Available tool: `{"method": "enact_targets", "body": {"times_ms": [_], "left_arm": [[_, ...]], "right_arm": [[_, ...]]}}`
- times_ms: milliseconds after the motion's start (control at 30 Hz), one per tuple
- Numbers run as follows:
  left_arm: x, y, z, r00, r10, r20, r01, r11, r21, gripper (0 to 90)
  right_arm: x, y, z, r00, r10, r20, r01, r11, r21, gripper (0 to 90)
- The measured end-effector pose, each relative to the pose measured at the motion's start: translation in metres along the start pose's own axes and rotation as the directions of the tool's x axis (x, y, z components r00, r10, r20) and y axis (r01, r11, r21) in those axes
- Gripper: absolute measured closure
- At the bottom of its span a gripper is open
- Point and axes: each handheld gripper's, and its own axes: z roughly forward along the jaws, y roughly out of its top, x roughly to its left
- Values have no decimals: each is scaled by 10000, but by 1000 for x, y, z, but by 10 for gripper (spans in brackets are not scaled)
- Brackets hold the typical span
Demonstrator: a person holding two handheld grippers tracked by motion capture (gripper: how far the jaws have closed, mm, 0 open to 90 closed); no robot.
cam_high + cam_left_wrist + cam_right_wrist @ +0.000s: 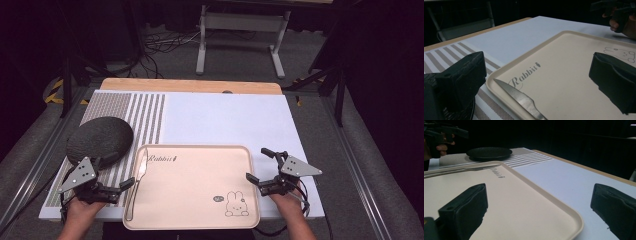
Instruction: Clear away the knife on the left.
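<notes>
Knife [137,184] lies untouched along tray [200,222] left rim. Left gripper [126,185] beside it, jaws apart; right gripper [260,167] likewise apart at tray's right edge. Nothing lifted yet.

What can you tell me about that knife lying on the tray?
The knife is a plain table knife of silvery metal, with a narrow handle toward the person and a broader blade with a rounded tip pointing away. It lies flat along the left edge of the beige tray, resting partly on the rim. The left gripper hovers open close beside it; whether it touches cannot be told.
</notes>
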Motion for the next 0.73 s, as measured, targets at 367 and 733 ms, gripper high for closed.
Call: {"method": "enact_targets", "body": {"times_ms": [367,733], "left_arm": [[10,-22,-6,9990,-187,-418,193,9997,143,8],[9,-22,-6,9986,-415,-323,416,9991,34,6]], "right_arm": [[-6,-6,-4,9997,181,157,-184,9996,214,16],[-6,-7,-3,9996,201,173,-206,9992,331,16]]}}
